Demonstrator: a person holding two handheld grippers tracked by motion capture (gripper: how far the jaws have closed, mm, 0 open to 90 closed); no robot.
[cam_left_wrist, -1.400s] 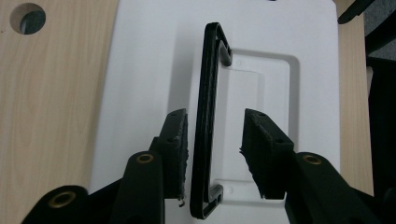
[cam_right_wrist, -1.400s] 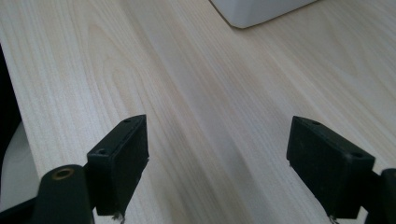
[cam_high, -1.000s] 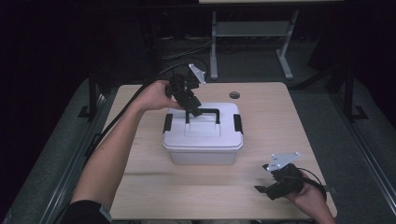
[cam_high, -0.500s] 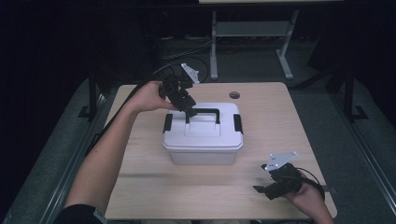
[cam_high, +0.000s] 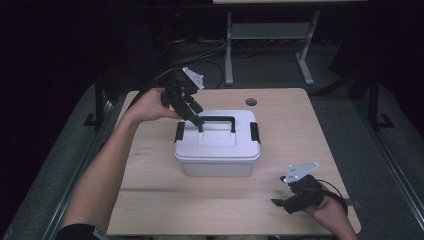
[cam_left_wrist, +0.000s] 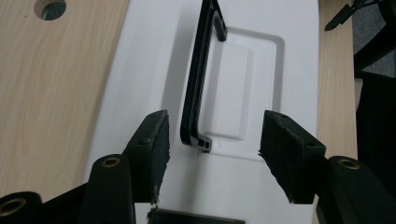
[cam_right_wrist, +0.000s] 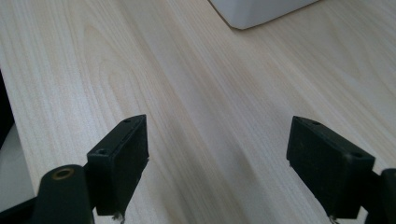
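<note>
Left gripper (cam_high: 196, 120): jaws spread wide, nothing between the pads but air; tips angled down over the near-left end of the box lid, holding nothing.
Left gripper, own view (cam_left_wrist: 212, 149): black pads either side of the handle's end, not touching it.
Left hand (cam_high: 150, 106): wrapped round the gripper body, forearm reaching in from the bottom left, raised above the table, wrist bent toward the box.
Grey plate (cam_high: 194, 78): on top of the left gripper, tilted up and away behind the jaws.
White box (cam_high: 217, 145): directly beneath and ahead of the left jaws, at mid-table; lid on, black latch at each short side.
Black handle (cam_left_wrist: 198, 79): upright on the lid, running straight ahead from between the left jaws.
Right gripper (cam_high: 277, 203): jaws wide apart, empty, low near the table's front right corner, well apart from the box.
Right gripper, own view (cam_right_wrist: 238, 168): bare wood between the pads, a white box corner (cam_right_wrist: 257, 11) far ahead.
Right hand (cam_high: 325, 205): gripping from behind, resting low at the table edge.
Table (cam_high: 300, 130): pale wood, round hole (cam_high: 251, 101) beyond the box.
</note>
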